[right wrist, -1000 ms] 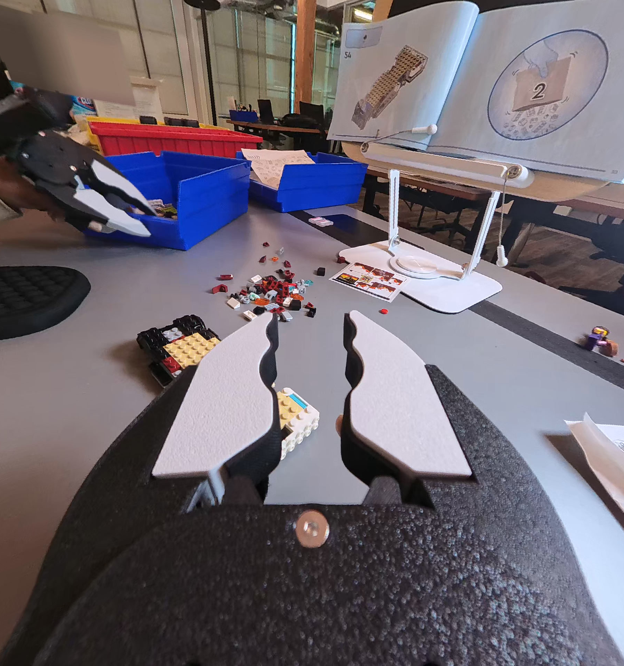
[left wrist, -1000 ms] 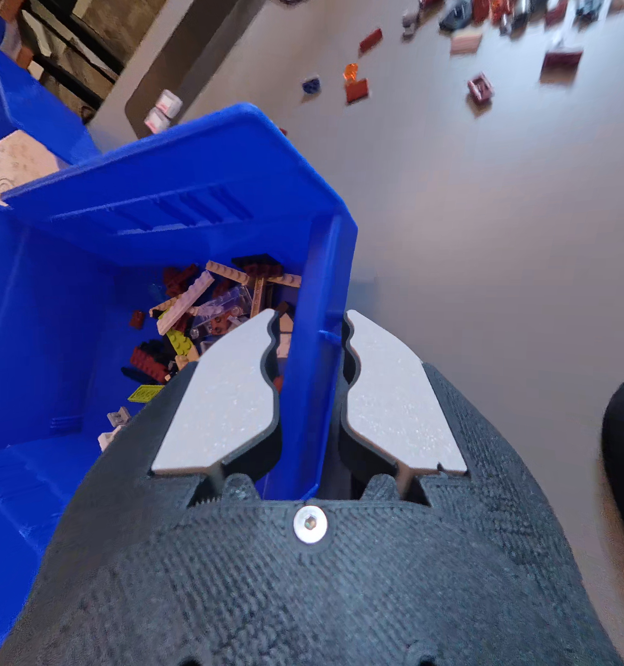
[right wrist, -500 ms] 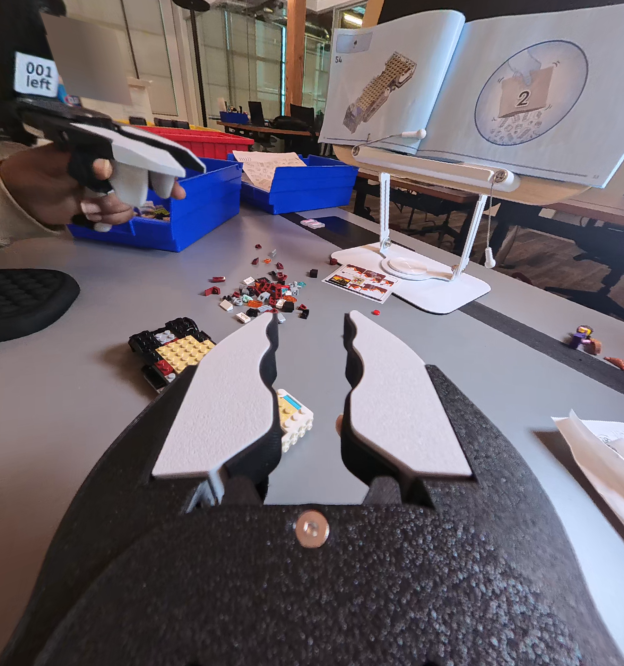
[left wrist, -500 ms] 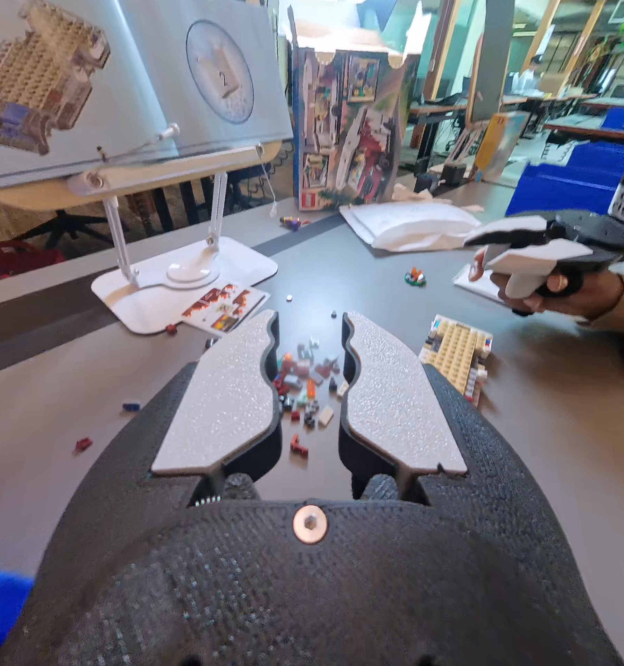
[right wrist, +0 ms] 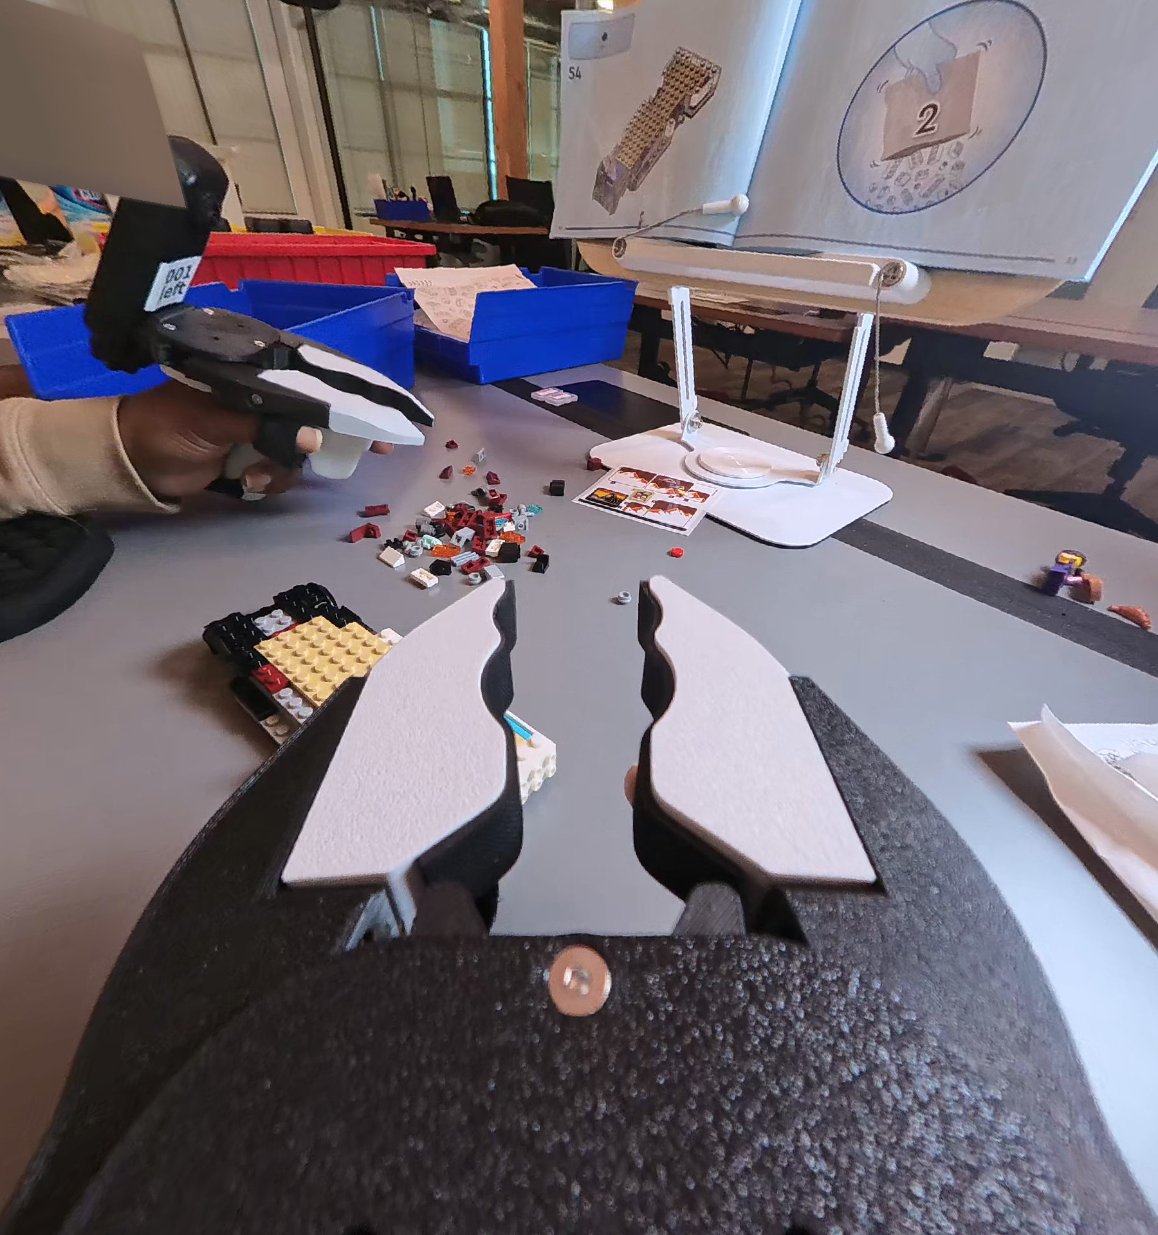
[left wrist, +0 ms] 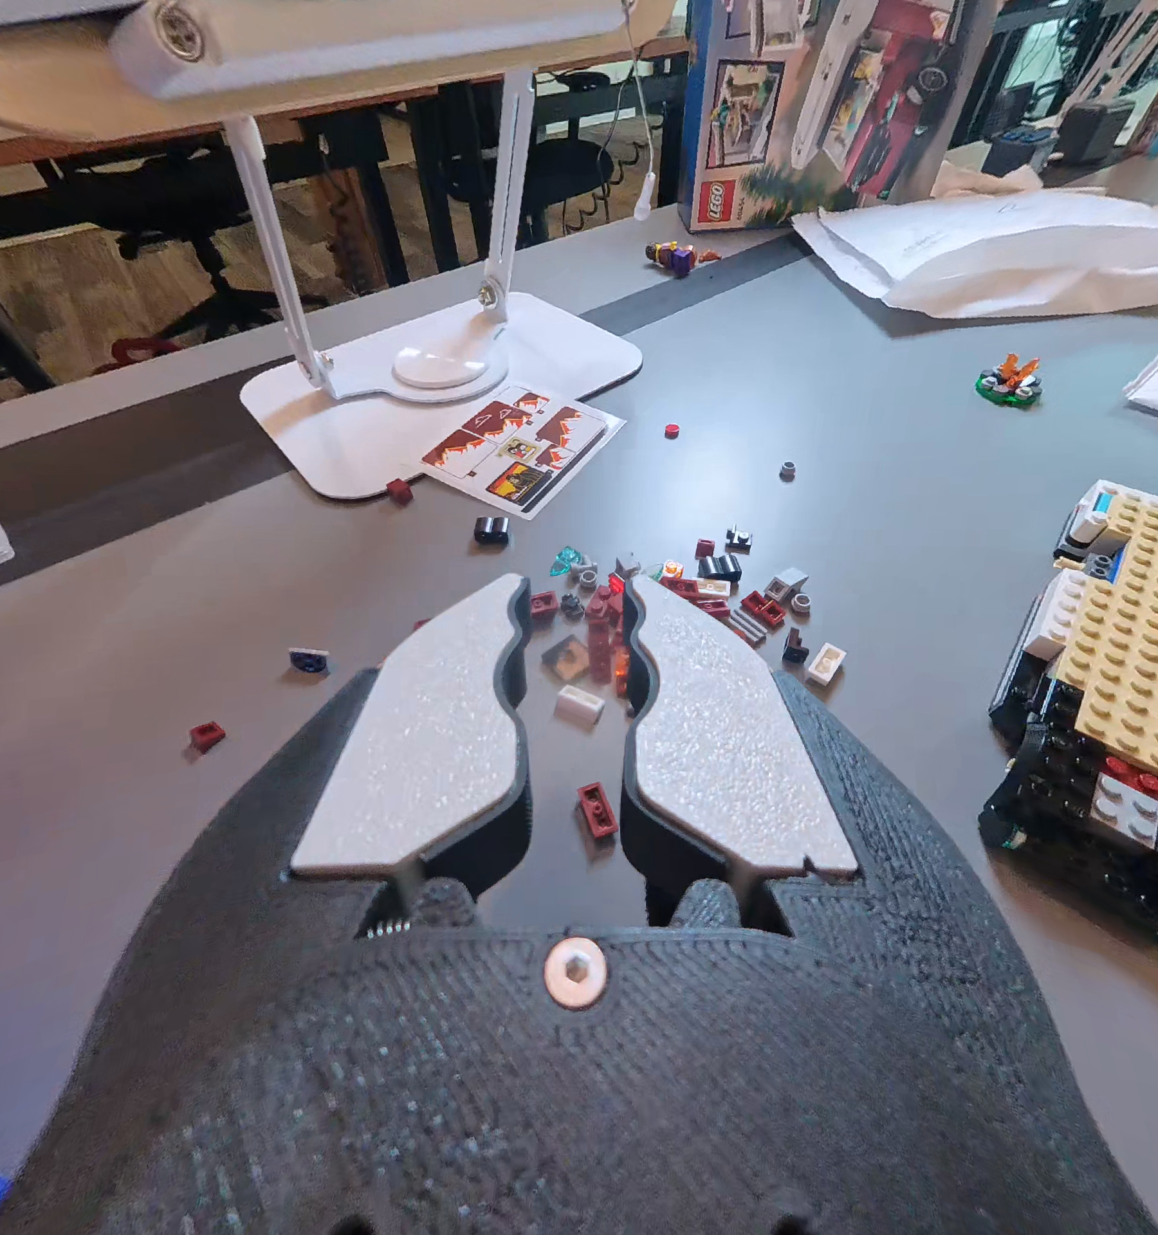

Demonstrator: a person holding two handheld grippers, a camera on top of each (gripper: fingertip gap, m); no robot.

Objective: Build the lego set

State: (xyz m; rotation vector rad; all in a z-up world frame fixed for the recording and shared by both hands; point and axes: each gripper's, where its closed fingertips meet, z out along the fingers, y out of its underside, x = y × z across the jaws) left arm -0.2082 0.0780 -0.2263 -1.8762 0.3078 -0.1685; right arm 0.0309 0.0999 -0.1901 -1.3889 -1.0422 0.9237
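Observation:
My left gripper [left wrist: 576, 588] is open and empty, and hovers low over a pile of small loose bricks [left wrist: 663, 601], mostly dark red, with grey, black, white and orange ones. A dark red plate [left wrist: 596, 808] lies on the table between its fingers, untouched. The right wrist view shows this gripper [right wrist: 419, 428] in a hand, above the table just left of the pile [right wrist: 469, 528]. My right gripper [right wrist: 575, 588] is open and empty over bare table. A tan and black brick model [right wrist: 309, 658] lies by its left finger; it also shows in the left wrist view [left wrist: 1124, 681].
A white book stand [right wrist: 763, 481] with an open instruction book stands behind the pile, a sticker sheet [left wrist: 523, 448] against its base. Blue bins [right wrist: 336, 327] at the back left, a black pad [right wrist: 21, 575] at left, white paper bags [left wrist: 1004, 247] at right. About 25 cm separates my left fingertips from my right.
My left gripper left the blue bin, whose wall stood between its fingers, swung over to the loose bricks and came down close; its jaws narrowed a little. My right gripper barely moved.

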